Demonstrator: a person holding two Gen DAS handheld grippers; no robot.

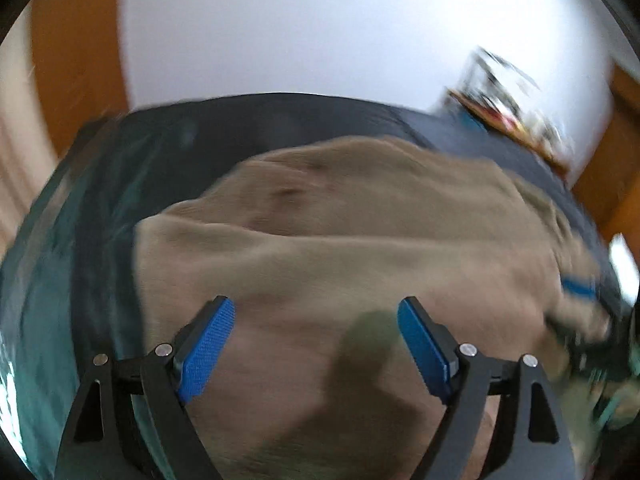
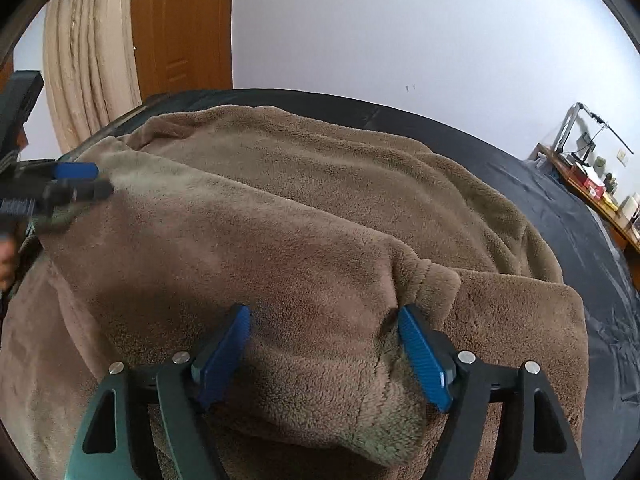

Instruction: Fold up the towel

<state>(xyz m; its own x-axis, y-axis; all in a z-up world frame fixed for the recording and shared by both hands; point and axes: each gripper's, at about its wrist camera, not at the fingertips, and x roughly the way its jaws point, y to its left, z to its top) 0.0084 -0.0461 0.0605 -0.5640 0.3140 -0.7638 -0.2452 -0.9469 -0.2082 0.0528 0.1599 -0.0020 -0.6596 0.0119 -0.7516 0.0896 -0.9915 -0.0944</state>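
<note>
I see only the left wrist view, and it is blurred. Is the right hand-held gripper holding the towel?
Observer: No. The right hand-held gripper is open, with a raised fold of the towel between its fingers.
Operator: How does the towel lie?
Observer: One layer is folded over; the lower layer sticks out at the right.
Operator: Where is my left hand-held gripper?
Observer: The left hand-held gripper is at the towel's far left edge.
</note>
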